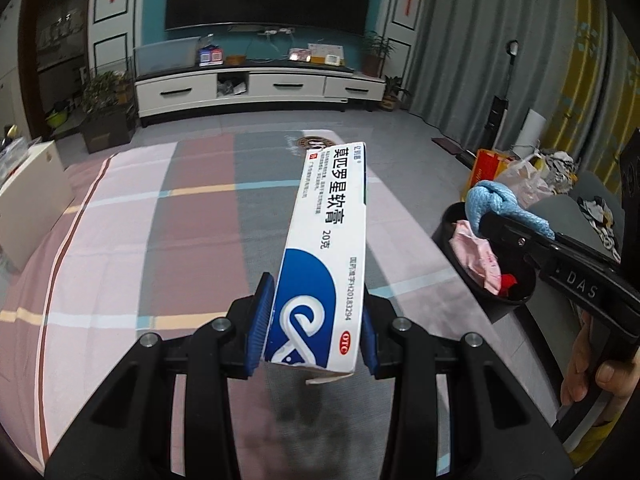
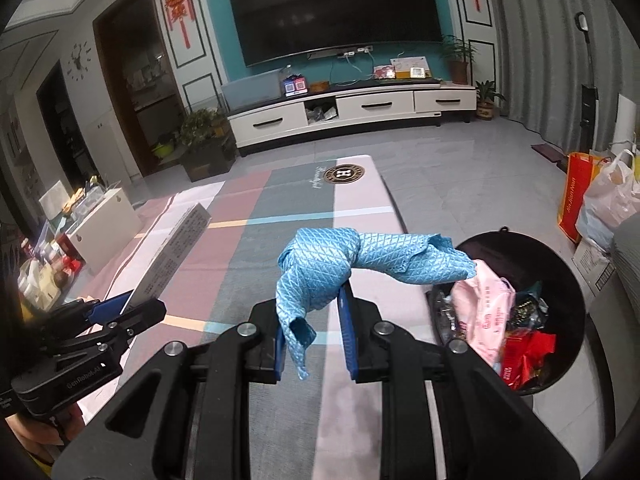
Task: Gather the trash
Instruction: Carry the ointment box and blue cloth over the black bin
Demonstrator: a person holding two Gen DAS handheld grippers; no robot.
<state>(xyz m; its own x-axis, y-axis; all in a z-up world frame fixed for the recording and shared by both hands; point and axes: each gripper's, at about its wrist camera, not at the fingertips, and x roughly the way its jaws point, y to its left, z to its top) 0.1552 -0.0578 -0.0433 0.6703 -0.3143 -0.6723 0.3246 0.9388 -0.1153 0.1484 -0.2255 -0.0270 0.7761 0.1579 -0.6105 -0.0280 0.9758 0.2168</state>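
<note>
Between the blue pads of the left gripper (image 1: 312,320) sits a white-and-blue ointment box (image 1: 324,248), clamped at its near end so that its long body sticks out forward over the striped pink-and-grey worktop (image 1: 120,240); a loose flap hangs at the box's near end. The jaws are narrowed on the box's two sides.

To the right, the right gripper (image 2: 314,332) holds a crumpled blue cloth (image 2: 344,264): one end of the cloth hangs down between the pads, which stand narrow around it, and the rest arches up and over toward the right, its far tip above the rim of the black trash bin (image 2: 576,280). The bin stands just beside the worktop's right edge and already contains a pink packet (image 2: 486,312), red wrappers (image 2: 528,352) and other dark scraps.

Beyond the bin, an orange bag (image 2: 574,196) and a pale plastic bag (image 2: 612,196) stand on the grey floor. At the far wall a white TV cabinet (image 2: 352,112) runs under a dark television (image 2: 332,8), with potted plants at either end.
</note>
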